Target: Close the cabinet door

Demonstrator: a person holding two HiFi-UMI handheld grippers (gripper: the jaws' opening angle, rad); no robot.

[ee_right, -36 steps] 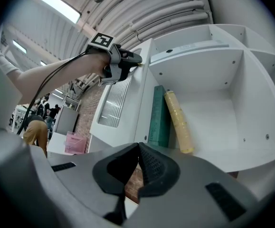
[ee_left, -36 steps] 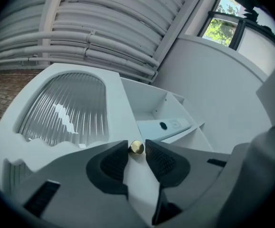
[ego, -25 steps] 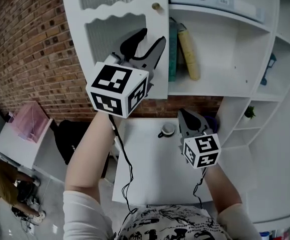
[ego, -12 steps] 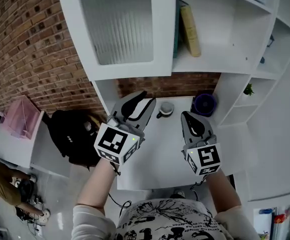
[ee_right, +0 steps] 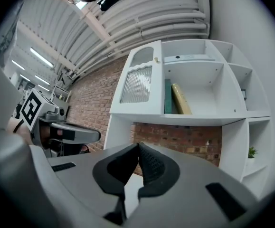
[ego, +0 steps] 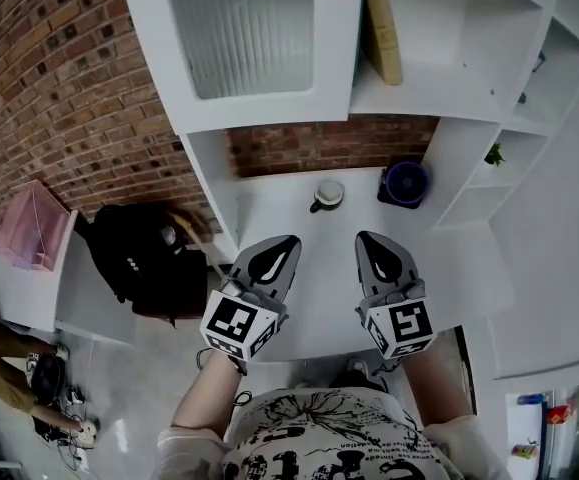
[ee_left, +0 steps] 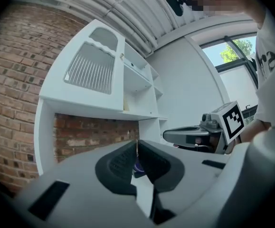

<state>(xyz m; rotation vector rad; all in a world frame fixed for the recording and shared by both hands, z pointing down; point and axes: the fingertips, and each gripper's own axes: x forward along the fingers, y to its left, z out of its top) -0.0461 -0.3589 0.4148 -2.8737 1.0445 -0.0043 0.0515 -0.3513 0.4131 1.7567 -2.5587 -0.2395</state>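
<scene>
My left gripper (ego: 285,244) has dropped away from the cabinet door (ego: 254,43) to the near edge of the tabletop (ego: 314,230), and its jaws have just closed on nothing. The right gripper (ego: 367,240) beside it is also shut and empty. The door now looks flush with the cabinet, so I judge the job done; it sits well above and beyond both grippers, over the tabletop's far left corner.

Smooth white paint set against rough red brick.

The cabinet (ego: 419,78) looks like painted board, smooth with a soft sheen. Its cabinet door (ego: 259,108) carries a ribbed, frosted pane (ego: 244,28), glass or plastic, I cannot tell which. Behind and left of the cabinet, the brick wall (ego: 59,98) is rough and matt with pale mortar. Under the cabinet, the desk top (ego: 299,238) is smooth matt white. Left of the cabinet's foot, a black bag (ego: 139,268) looks like soft matt cloth.
</scene>
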